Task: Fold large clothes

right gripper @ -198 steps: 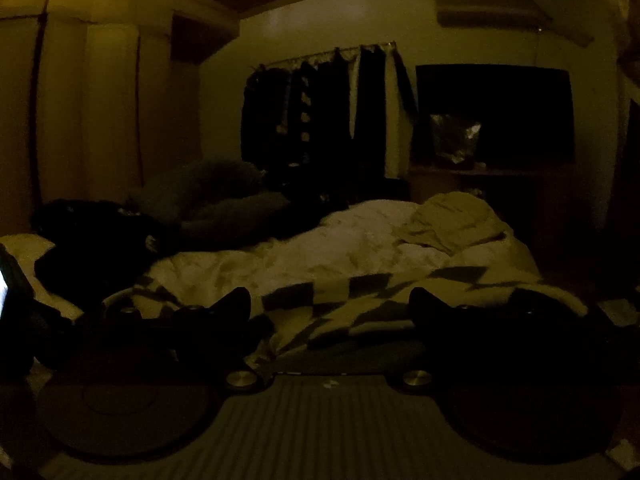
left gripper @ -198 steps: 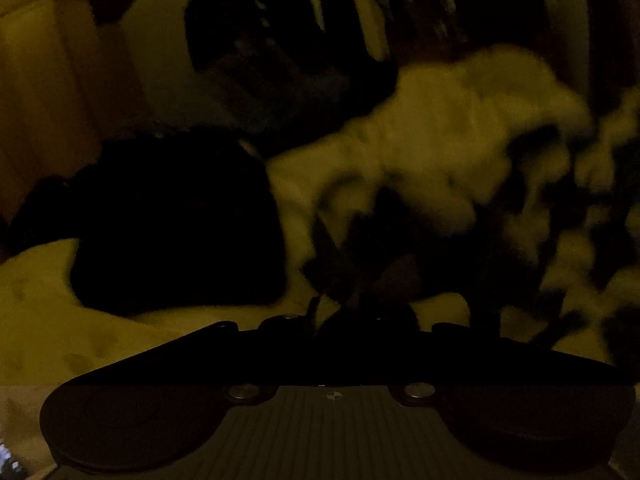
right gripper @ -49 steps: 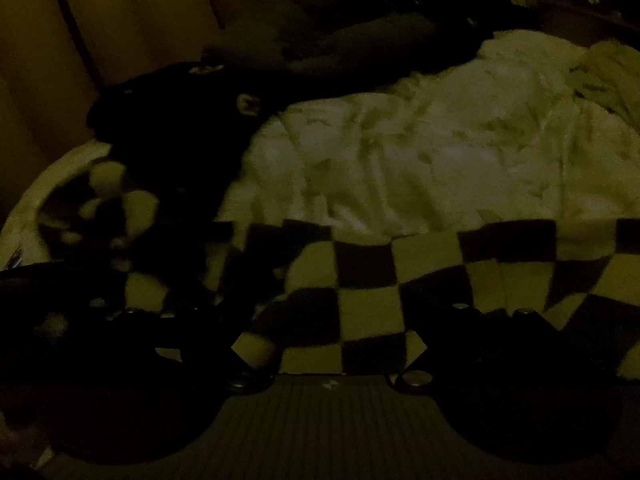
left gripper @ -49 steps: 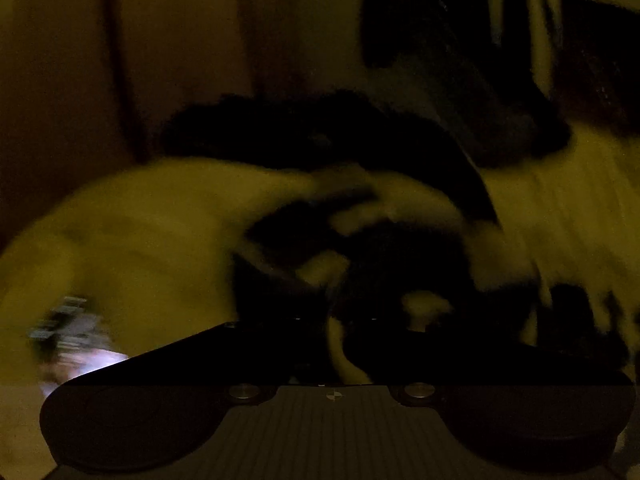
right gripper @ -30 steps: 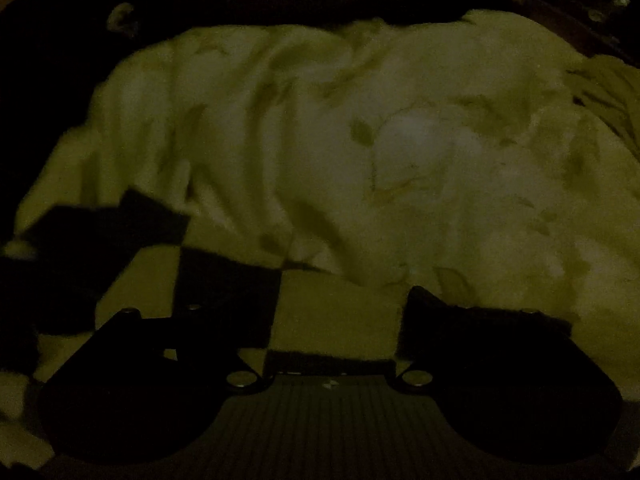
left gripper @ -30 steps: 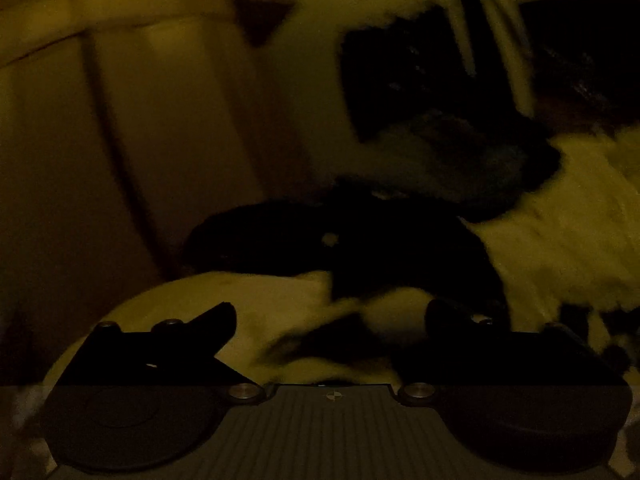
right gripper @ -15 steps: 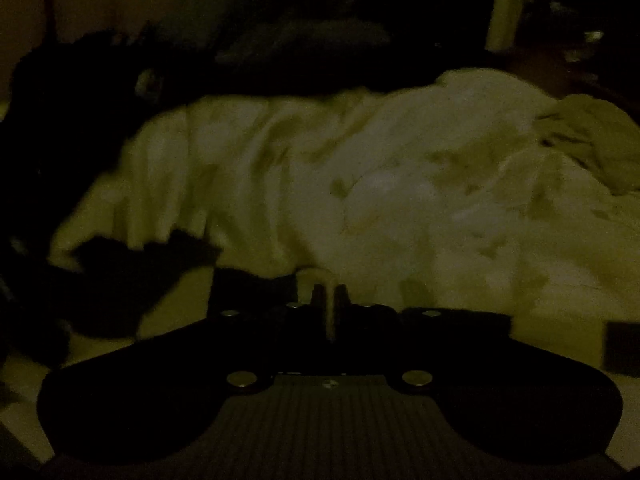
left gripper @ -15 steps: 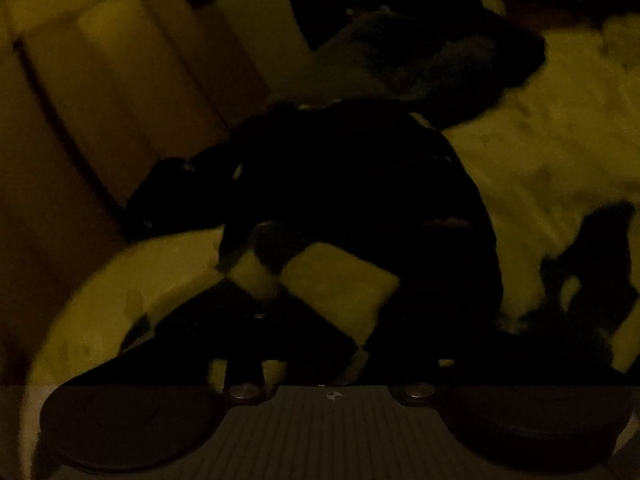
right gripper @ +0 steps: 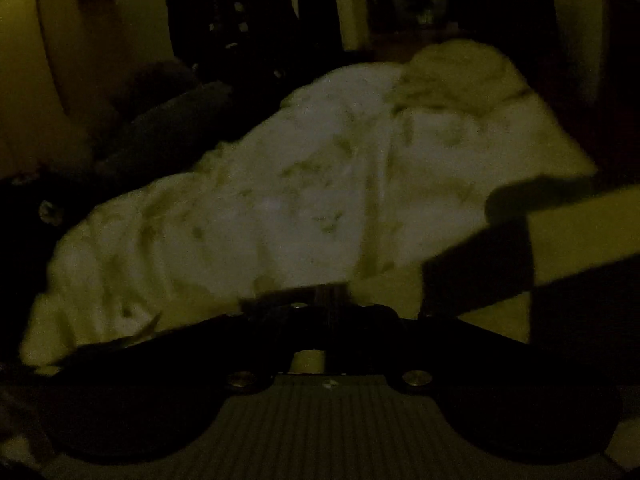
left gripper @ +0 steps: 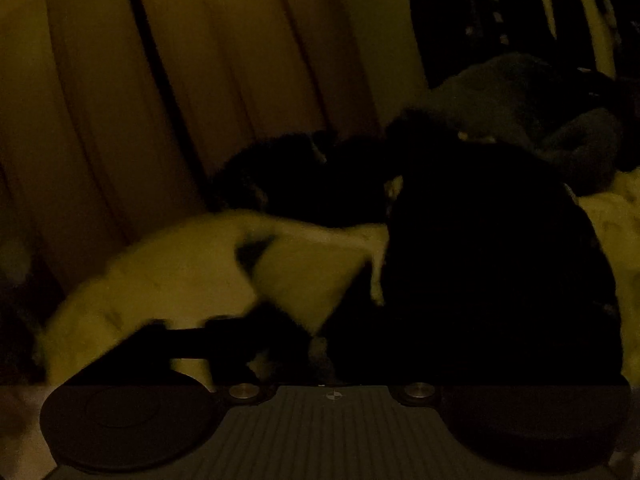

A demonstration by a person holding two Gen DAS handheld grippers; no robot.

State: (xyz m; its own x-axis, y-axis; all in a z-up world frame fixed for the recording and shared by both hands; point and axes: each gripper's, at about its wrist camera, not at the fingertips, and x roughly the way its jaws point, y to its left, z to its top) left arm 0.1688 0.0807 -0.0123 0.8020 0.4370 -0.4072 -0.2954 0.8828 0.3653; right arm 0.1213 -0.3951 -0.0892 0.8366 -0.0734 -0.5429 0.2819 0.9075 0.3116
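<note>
The room is very dark. A black-and-cream checkered garment (right gripper: pixel 568 240) lies on a bed; its edge runs from my right gripper (right gripper: pixel 330 300) out to the right. The right jaws stand together on that edge. In the left wrist view a cream square of the same checkered garment (left gripper: pixel 304 276) sits just above my left gripper (left gripper: pixel 316 344). The left fingers are lost in the dark and blur, with the cloth between them as far as I can tell.
A rumpled white duvet (right gripper: pixel 280 208) covers the bed. A black heap of clothes (left gripper: pixel 480 248) lies at the bed's left side, with dark pillows (left gripper: pixel 540 120) behind. Pale wardrobe doors (left gripper: pixel 160 100) stand left. Dark clothes hang on a rack (right gripper: pixel 240 12) at the far wall.
Both grippers were open a second ago and have closed on the checkered garment. The right gripper has lifted and turned, so the garment's edge now stretches to its right.
</note>
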